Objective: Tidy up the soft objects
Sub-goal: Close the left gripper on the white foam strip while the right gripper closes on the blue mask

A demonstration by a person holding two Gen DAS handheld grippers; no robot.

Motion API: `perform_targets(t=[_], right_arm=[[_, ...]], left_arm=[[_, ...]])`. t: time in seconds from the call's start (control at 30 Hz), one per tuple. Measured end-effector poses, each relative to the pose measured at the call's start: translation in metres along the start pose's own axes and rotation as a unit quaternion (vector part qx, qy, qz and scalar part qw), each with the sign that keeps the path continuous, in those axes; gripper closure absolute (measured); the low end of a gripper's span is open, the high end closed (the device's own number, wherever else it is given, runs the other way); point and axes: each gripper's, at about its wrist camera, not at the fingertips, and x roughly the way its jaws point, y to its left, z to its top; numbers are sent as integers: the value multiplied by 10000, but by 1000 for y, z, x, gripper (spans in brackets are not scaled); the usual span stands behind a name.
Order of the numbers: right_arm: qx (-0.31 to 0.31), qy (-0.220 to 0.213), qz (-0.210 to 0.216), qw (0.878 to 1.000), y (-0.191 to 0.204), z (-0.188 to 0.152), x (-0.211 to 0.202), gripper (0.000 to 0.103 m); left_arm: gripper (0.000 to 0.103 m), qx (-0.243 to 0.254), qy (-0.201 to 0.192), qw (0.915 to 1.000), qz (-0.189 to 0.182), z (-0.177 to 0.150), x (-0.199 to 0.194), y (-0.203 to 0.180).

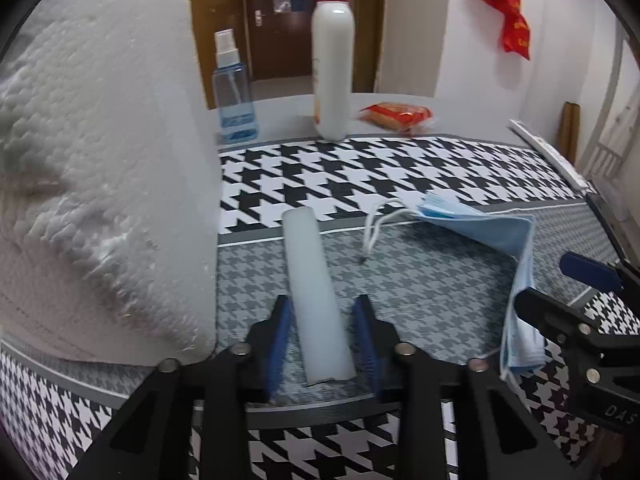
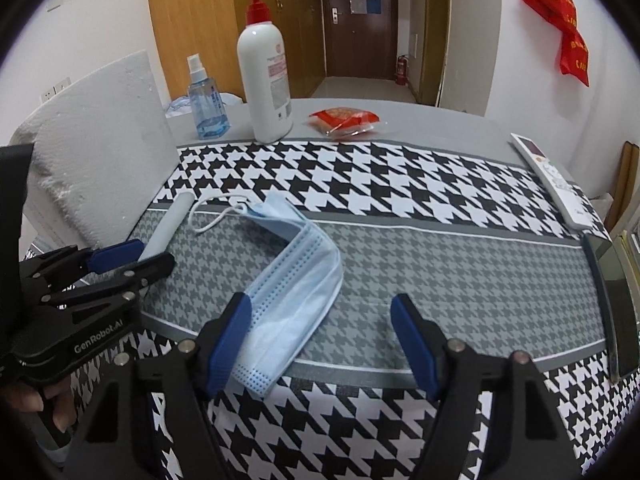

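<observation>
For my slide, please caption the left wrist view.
Left gripper straddles a white foam stick; blue face mask lies right.

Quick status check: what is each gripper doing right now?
Left gripper: open around the white stick, pads not yet touching.
Right gripper: open, holding nothing; face mask by its left finger.

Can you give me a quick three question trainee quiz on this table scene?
1. True or false: the white stick lies between the left gripper's fingers.
2. What lies by the right gripper? A) face mask B) sponge C) sock
3. What colour is the pump on the tall white bottle?

Key: 1 true; 2 A; 3 red.
</observation>
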Motion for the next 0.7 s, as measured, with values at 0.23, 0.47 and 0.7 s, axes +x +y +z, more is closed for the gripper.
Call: perform_targets(t=[0.23, 0.47, 0.7], right_arm=[[-20, -15, 19, 10000, 3, 4, 2, 27], [13, -69, 70, 10000, 7, 6, 1, 27], [-157, 112, 33, 9998, 15, 5, 11, 46]], left_arm=[[80, -198, -45, 9996, -173, 0, -1, 9], [82, -257, -187, 9990, -326, -3, -9, 15], [82, -304, -243, 9984, -403, -5, -14, 18]])
